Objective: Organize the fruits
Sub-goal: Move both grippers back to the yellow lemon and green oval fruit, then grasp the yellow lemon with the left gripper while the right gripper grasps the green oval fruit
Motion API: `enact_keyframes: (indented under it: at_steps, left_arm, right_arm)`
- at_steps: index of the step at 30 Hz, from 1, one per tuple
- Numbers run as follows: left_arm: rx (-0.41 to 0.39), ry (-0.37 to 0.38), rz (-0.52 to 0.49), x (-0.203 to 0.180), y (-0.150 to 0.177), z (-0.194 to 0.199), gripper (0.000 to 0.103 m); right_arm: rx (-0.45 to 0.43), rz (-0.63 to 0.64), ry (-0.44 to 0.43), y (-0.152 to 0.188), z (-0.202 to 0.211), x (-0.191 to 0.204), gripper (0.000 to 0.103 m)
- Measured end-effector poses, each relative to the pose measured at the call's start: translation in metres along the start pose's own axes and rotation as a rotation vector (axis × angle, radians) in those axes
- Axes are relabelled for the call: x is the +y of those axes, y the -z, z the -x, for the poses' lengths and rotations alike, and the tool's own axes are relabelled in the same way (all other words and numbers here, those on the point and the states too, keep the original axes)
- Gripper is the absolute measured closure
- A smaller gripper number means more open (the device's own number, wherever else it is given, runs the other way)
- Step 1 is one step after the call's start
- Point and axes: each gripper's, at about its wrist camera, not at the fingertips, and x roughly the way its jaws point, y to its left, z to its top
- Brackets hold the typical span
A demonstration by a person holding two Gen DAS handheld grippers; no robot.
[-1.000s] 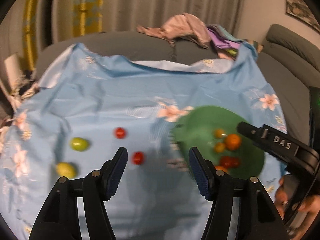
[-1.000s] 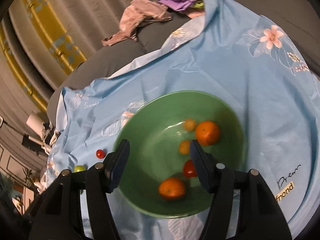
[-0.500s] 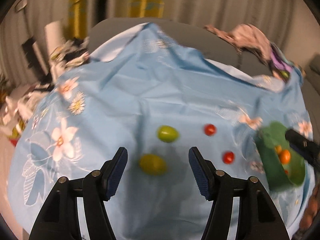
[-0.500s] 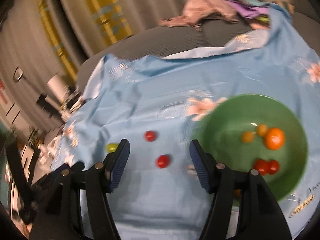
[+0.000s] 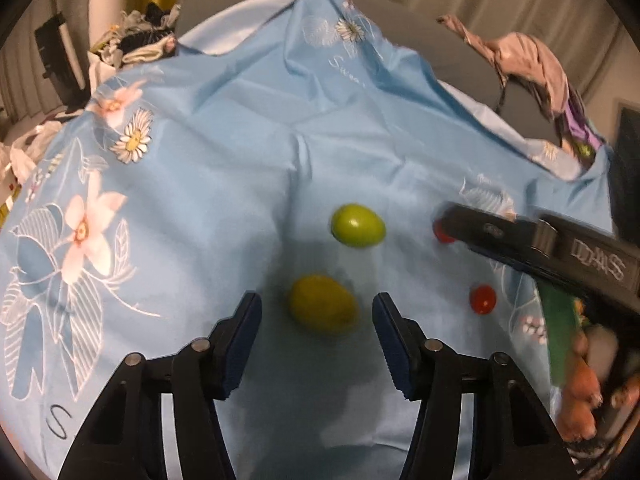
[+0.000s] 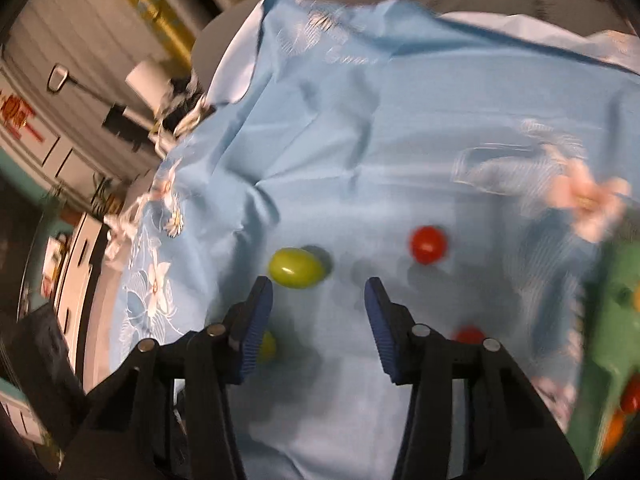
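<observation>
Pick-up step: left gripper (image 5: 316, 312) is narrowing, jaws spread around yellow-green fruit (image 5: 322, 309) mid-cloth (image 5: 224, 184) — not touching. Right gripper (image 6: 318, 304) is narrowing empty beside green fruit (image 6: 296, 267). Next — lowering, pinching.

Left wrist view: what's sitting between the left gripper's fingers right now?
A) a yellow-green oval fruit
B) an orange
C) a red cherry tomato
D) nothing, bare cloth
A: the yellow-green oval fruit lies on the blue cloth in the gap of the left gripper, its jaws just closing but the pads not yet touching it; the red tomato sits off to the right.
</observation>
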Motion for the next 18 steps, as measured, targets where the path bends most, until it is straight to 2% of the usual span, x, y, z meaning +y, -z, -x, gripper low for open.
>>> enact_keyframes:
  at_steps: [2,6,9,12,16,18]
  left_arm:
    - [-0.01,-0.033,-0.044,-0.006,0.002,-0.001,0.045]
    - [-0.015,-0.034,-0.017,-0.003,0.001,-0.001,0.045]
    - [-0.001,-0.001,0.009,0.0,0.001,0.002,0.045]
    - [0.048,0.038,0.036,0.002,0.003,-0.001,0.045]
    - [0.055,0.028,0.066,0.003,0.001,-0.01,0.045]
    - [0.037,0.029,0.082,0.003,-0.001,-0.012,0.045]
  right_arm:
    - [0.032,0.012,0.004,-0.003,-0.02,0.005,0.055]
    - [0.066,0.057,-0.029,-0.009,-0.047,0.018,0.053]
    - [0.068,0.115,-0.014,-0.011,-0.061,0.029,0.053]
    - [0.089,0.131,0.0,-0.014,-0.073,0.027,0.053]
    - [0.072,0.135,-0.02,-0.014,-0.074,0.024,0.056]
    - [0.057,0.136,-0.003,-0.012,-0.071,0.023,0.056]
